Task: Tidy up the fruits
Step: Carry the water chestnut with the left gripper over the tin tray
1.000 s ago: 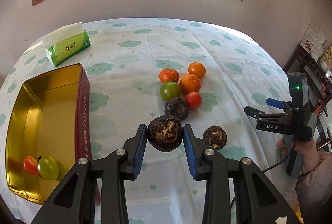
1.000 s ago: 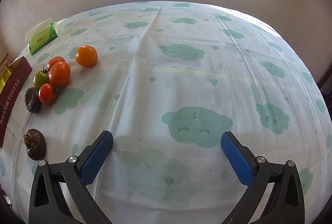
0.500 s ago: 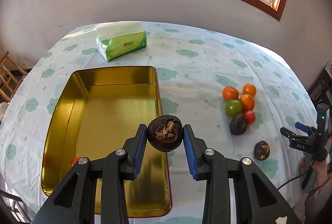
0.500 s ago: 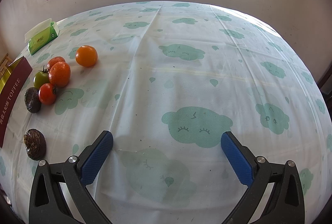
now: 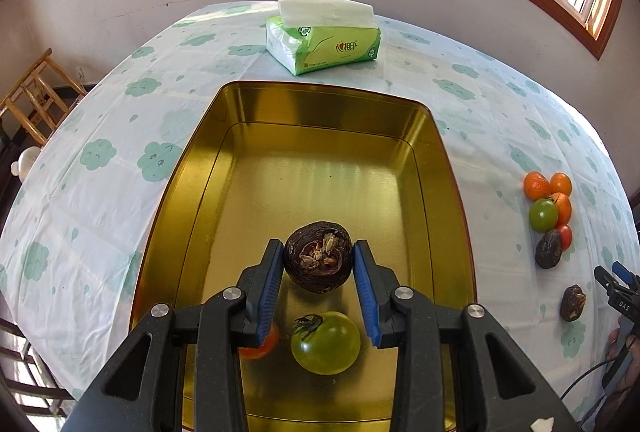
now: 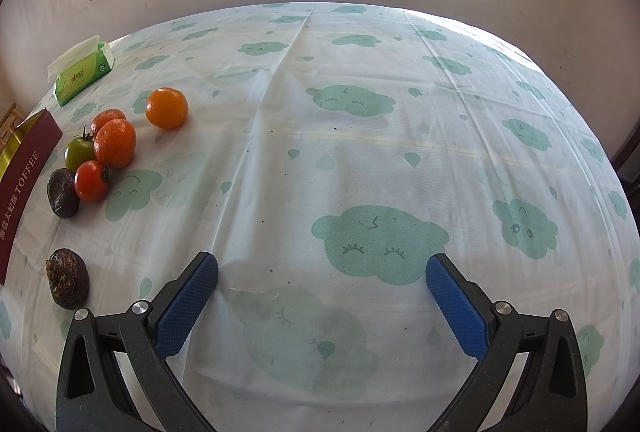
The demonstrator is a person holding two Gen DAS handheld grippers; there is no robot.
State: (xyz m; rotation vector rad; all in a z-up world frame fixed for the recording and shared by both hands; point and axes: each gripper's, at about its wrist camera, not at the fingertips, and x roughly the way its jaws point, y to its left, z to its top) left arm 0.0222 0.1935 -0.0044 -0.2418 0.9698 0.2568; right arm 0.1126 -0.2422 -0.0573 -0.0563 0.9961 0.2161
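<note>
My left gripper (image 5: 318, 266) is shut on a dark brown water chestnut (image 5: 318, 262) and holds it above the gold tin (image 5: 320, 172). A green tomato (image 5: 325, 342) and a red tomato (image 5: 258, 346), partly hidden by my finger, lie in the tin's near end. Fruits lie in a cluster on the tablecloth: oranges (image 6: 167, 108) (image 6: 115, 143), a green tomato (image 6: 79, 152), a red tomato (image 6: 91, 180) and two more water chestnuts (image 6: 63, 193) (image 6: 68, 277). My right gripper (image 6: 322, 300) is open and empty above the cloth, right of the cluster.
A green tissue pack (image 5: 323, 36) lies beyond the tin's far end; it also shows in the right wrist view (image 6: 82, 74). The tin's maroon side (image 6: 24, 176) stands left of the fruit cluster. A wooden chair (image 5: 36, 92) stands off the table's left edge.
My left gripper has carried the water chestnut leftward from the fruit cluster to over the tin's near end. The right gripper has not moved.
</note>
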